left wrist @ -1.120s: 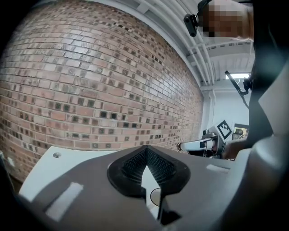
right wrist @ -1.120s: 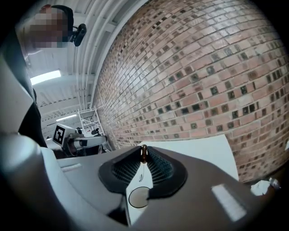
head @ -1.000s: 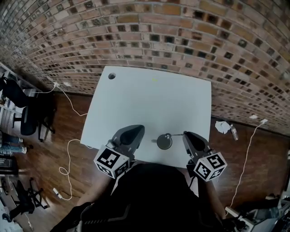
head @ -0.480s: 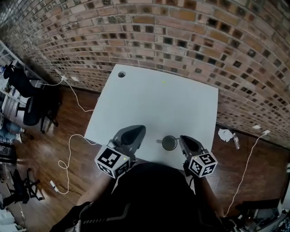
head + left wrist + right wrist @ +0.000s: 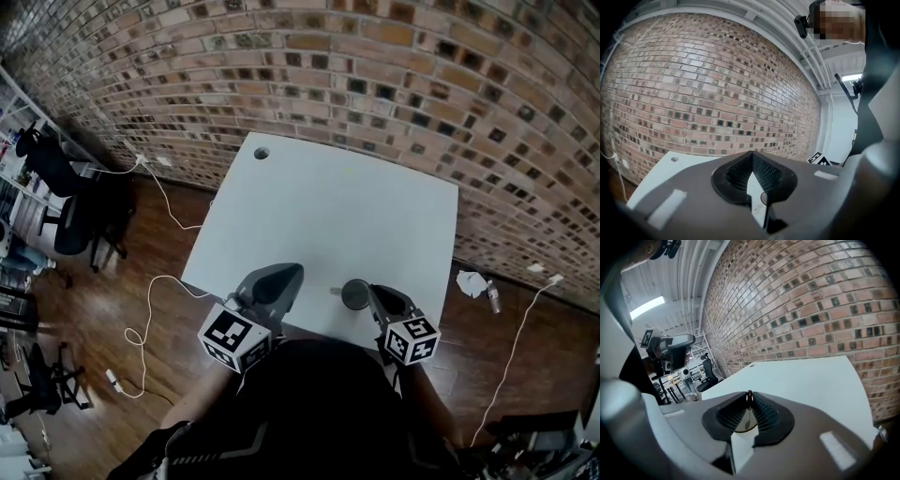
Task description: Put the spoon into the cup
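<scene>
Spoon [image 5: 749, 395] pinched in right gripper [image 5: 376, 293] — cup [image 5: 355, 294] just beside.

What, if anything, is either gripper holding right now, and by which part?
The right gripper pinches the spoon by the end of its handle, at its jaw tips. The left gripper holds nothing.
</scene>
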Tool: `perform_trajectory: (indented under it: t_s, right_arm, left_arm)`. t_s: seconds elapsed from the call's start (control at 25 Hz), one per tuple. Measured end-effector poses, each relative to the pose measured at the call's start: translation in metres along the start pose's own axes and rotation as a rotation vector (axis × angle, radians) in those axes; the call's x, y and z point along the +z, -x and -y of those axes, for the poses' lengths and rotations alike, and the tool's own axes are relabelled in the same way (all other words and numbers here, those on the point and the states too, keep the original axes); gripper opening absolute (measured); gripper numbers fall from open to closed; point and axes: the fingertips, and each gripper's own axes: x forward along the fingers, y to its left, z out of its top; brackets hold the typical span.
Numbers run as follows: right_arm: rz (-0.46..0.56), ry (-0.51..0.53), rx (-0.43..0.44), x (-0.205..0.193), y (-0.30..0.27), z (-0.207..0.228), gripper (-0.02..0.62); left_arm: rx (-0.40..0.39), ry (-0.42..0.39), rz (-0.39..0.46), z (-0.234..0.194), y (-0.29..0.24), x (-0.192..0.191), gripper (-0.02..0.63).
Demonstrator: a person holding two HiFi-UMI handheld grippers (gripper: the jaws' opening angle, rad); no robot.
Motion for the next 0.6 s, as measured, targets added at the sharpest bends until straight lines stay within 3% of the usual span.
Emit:
perform_trajectory:
  t_s: [0.6]
  right_arm:
    - [-0.022,0.01,-0.032,-0.003,-0.016,0.01,0.054]
  left_arm:
    - [0.082,0.016,0.0,-0.009,0.025,-0.006,-0.006]
